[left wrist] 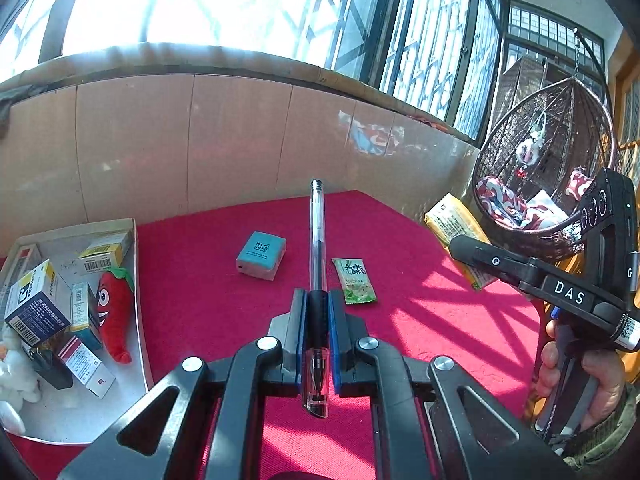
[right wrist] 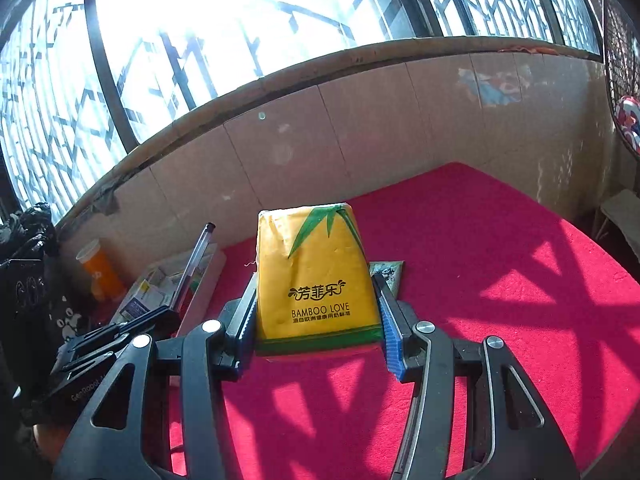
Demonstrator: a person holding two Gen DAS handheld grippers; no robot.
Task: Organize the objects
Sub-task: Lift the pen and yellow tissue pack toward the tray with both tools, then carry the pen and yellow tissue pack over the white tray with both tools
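Left gripper (left wrist: 318, 304) is clamped tight on a pen (left wrist: 318, 240), gripping near the tip end so the long barrel pokes forward, lifted above the middle of the red table (left wrist: 420, 328). Likely bound for the tray (left wrist: 138, 280) at the table's left edge, where boxes and a chili toy (left wrist: 115, 312) already lie. Right gripper (right wrist: 316, 316) squeezes a yellow tissue pack (right wrist: 316, 276) by its sides, jaws wide around its bulk, over the right half. A blue box (left wrist: 261, 255) and green sachet (left wrist: 354, 281) wait mid-table, unsorted.
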